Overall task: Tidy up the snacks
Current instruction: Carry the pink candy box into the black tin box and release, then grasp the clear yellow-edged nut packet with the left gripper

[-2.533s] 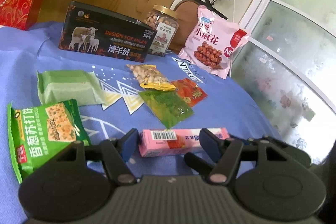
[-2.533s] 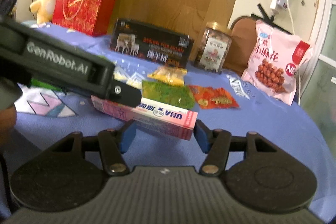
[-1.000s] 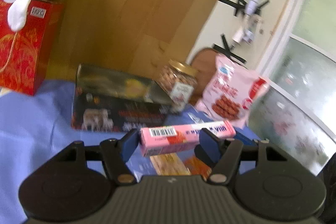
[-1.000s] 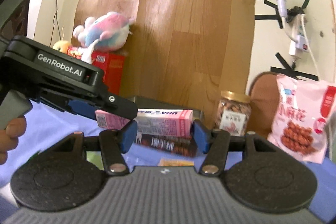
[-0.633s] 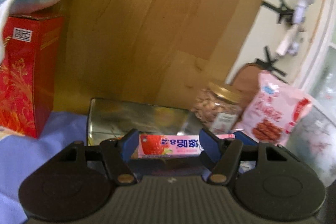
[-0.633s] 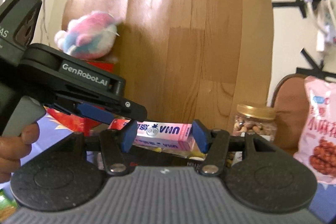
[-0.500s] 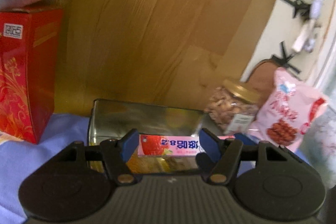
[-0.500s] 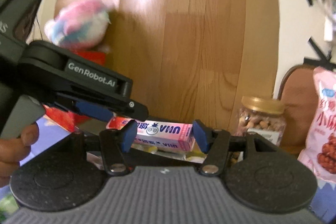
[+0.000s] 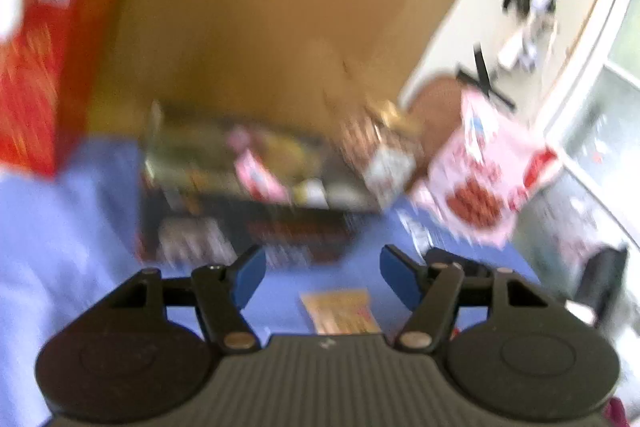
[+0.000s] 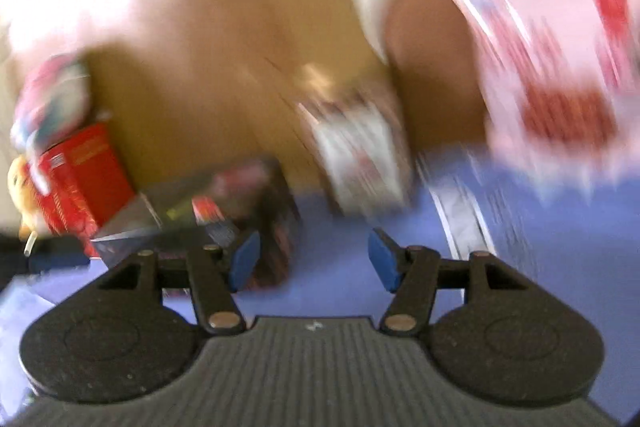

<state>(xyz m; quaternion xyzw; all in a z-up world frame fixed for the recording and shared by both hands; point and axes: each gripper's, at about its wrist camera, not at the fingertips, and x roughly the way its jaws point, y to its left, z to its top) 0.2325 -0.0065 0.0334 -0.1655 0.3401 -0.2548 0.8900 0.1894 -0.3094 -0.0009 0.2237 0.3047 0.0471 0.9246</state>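
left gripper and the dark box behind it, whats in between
In the left wrist view, only bare blue cloth lies between the open left gripper and the dark box; a small packet sits nearer.

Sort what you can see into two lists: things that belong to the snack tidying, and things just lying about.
Job:
black box
pink snack pack inside it, blurred
nut jar
pink snack bag
yellow packet on the cloth
left gripper, right gripper, both open

Lying about:
red box
plush toy
wooden board

Left gripper (image 9: 322, 277) and right gripper (image 10: 314, 261) look alike: black linkage arms, blue pads (image 9: 249, 277), round metal pivot rivets, a ribbed grey housing flanked by two black discs.
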